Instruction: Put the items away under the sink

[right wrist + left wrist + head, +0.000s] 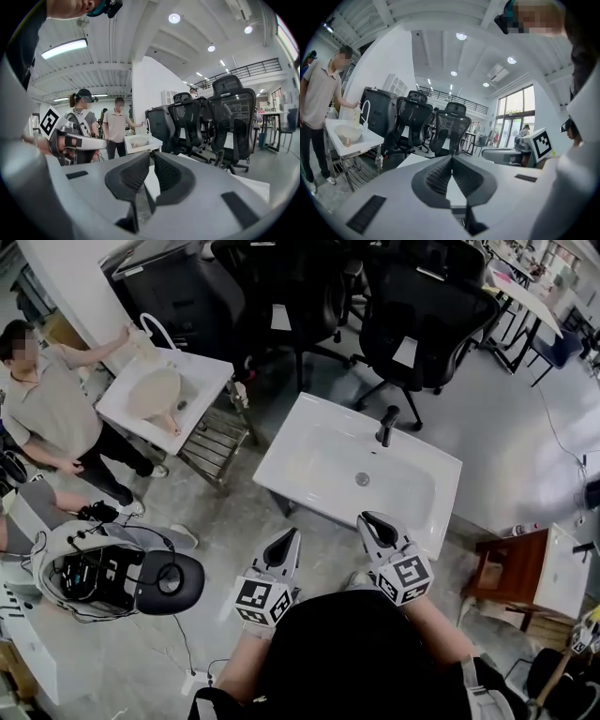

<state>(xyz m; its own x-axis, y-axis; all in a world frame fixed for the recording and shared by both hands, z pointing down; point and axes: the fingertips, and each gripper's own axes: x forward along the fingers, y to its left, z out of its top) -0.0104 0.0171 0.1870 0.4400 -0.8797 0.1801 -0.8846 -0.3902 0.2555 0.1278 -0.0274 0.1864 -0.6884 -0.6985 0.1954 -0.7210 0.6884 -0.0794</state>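
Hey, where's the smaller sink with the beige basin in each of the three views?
Head view: the smaller sink is at upper left.
Left gripper view: far left, about mid-height.
Right gripper view: near the centre of the picture.
Shared landmark: the person in the beige shirt standing right beside it in all three.

Bright, even light from ceiling lights [461, 36] and right-side windows [515, 112] (mildly blown out). Gripper views bulge at black-vignetted edges; near foreground soft.

Black office chairs [427, 320] stand on a grey (seemingly concrete) floor [234, 549].
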